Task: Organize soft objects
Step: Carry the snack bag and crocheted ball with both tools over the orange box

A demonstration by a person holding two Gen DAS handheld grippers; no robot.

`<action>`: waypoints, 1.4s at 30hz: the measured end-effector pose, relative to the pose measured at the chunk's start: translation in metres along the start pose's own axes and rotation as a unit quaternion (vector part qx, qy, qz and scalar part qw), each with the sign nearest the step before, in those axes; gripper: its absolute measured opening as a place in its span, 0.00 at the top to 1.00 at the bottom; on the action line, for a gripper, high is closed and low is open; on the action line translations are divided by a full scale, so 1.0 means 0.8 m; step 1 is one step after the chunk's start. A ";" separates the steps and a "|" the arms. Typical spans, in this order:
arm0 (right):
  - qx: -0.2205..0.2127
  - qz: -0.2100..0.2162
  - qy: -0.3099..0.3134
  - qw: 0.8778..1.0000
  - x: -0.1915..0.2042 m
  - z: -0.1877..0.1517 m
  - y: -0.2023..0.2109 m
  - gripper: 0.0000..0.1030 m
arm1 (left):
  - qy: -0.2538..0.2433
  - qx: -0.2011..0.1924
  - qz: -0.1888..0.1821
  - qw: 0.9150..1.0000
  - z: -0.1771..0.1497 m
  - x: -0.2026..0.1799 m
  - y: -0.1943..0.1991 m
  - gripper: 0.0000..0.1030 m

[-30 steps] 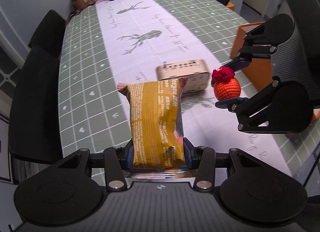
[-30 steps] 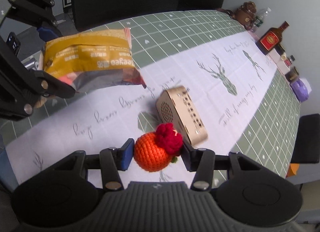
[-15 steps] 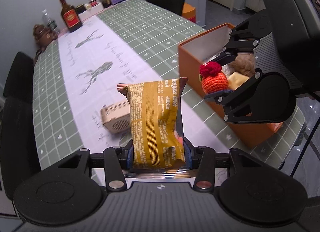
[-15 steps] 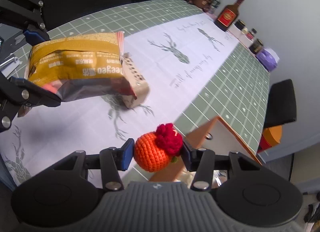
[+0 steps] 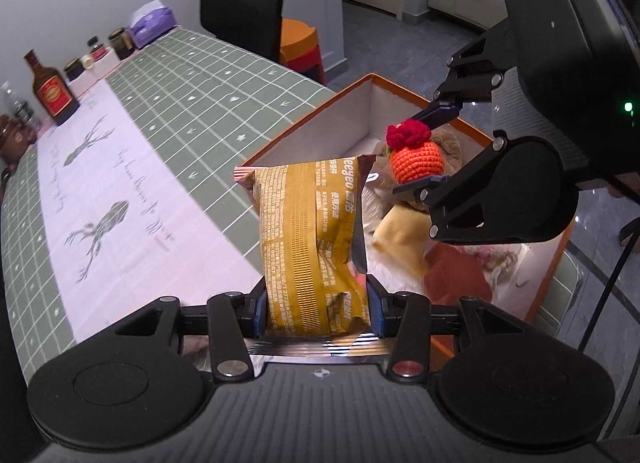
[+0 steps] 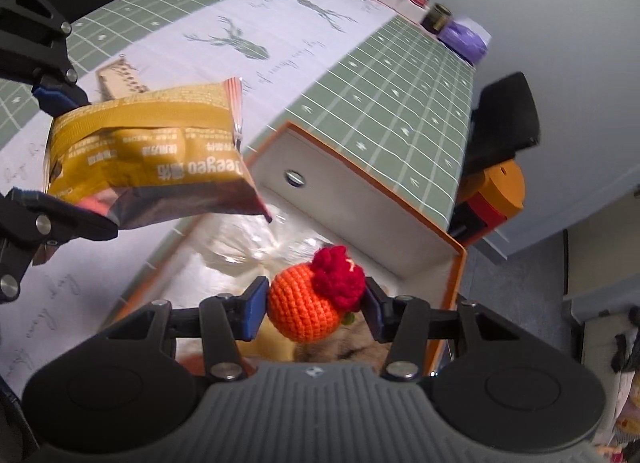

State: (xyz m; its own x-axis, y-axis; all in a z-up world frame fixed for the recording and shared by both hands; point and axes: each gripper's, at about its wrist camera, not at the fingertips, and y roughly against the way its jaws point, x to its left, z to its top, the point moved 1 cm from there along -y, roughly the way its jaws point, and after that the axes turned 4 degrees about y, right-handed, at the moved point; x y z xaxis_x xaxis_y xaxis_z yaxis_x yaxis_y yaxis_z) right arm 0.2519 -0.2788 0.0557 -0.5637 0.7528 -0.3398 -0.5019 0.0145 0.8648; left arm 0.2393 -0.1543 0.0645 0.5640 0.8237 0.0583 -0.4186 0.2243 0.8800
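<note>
My left gripper (image 5: 316,309) is shut on a yellow snack bag (image 5: 312,239), held above the near end of an orange box (image 5: 308,119). The same snack bag (image 6: 152,155) shows at upper left in the right wrist view. My right gripper (image 6: 314,305) is shut on an orange crocheted ball with a red top (image 6: 310,303), hanging over the open box (image 6: 400,191). From the left wrist view the crocheted ball (image 5: 416,153) sits between the right gripper's fingers over the box. Inside the box lie a plush toy, a yellow soft item (image 5: 400,239) and a clear plastic bag (image 6: 256,239).
The box stands at the table's end on a green grid cloth with a white deer runner (image 5: 104,183). A beige slotted box (image 6: 120,79) lies on the runner. A bottle (image 5: 50,89), jars and a purple pack (image 5: 154,25) stand at the far end. Black chairs (image 5: 240,15) surround the table.
Both grippers have swung sideways together from over the runner to above the orange box, carrying the bag and the ball. The beige slotted box stayed behind on the table.
</note>
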 end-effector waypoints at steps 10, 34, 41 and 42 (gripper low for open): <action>0.006 -0.017 -0.012 1.000 -0.059 -0.005 -0.074 0.52 | -0.031 0.014 0.023 0.999 0.056 -0.015 -0.082 0.49; 0.012 0.003 0.009 1.000 -0.076 -0.022 -0.125 0.51 | -0.168 0.043 0.039 0.984 0.076 -0.054 -0.154 0.49; 0.017 -0.005 0.020 1.000 -0.071 -0.025 -0.132 0.51 | -0.180 0.047 0.029 0.982 0.074 -0.057 -0.165 0.49; 0.017 -0.006 0.020 1.000 -0.071 -0.025 -0.131 0.50 | -0.178 0.047 0.028 0.983 0.075 -0.056 -0.167 0.49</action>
State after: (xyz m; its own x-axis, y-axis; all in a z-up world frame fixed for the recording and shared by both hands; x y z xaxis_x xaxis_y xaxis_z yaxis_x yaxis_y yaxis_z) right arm 0.3234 -0.3362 -0.0232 -0.5838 0.7260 -0.3633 -0.4865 0.0454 0.8725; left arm 0.3124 -0.2522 -0.0274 0.7617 0.5957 0.2550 -0.3984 0.1201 0.9093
